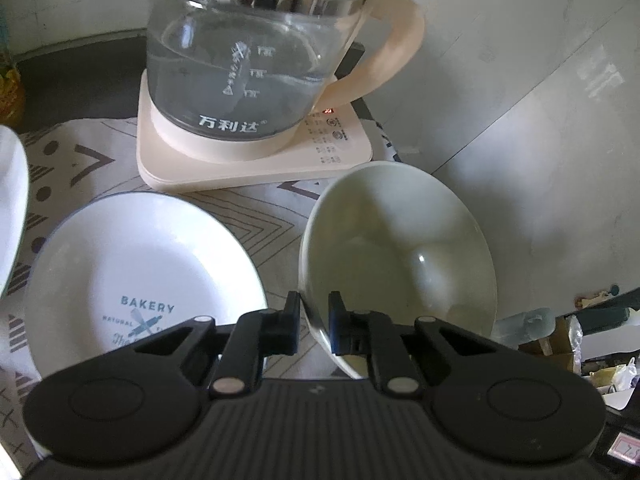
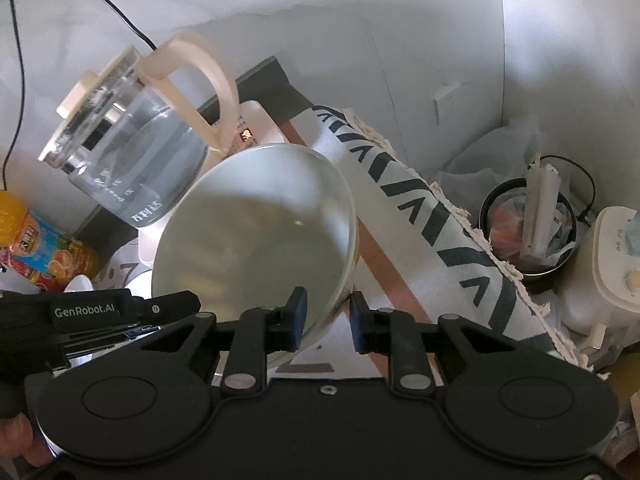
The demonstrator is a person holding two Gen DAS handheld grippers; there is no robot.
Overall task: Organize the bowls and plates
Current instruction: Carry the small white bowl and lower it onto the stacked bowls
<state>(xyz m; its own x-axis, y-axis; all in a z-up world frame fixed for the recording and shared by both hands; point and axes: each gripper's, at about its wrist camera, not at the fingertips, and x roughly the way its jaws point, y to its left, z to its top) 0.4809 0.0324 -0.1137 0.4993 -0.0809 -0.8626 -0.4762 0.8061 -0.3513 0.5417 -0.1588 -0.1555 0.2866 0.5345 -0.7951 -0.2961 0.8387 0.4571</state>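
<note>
A pale green bowl (image 1: 400,248) stands on the patterned tablecloth (image 1: 256,208), right of a white plate printed BAKERY (image 1: 140,268). My left gripper (image 1: 314,308) is shut on the bowl's near rim, one finger inside and one outside. In the right wrist view the same bowl (image 2: 256,232) fills the middle. My right gripper (image 2: 328,310) straddles its rim with one finger inside. A thin gap shows between the outer finger (image 2: 360,320) and the bowl's wall. The left gripper's black housing (image 2: 92,312) reaches the bowl's opposite side. A second white plate (image 1: 10,208) peeks in at the left edge.
A glass kettle (image 1: 240,60) on its cream base (image 1: 256,160) stands close behind the bowl and plate. An orange juice bottle (image 2: 40,248) is at the left. Past the table's right edge, a bin (image 2: 528,232) and a white appliance (image 2: 608,272) sit on the floor.
</note>
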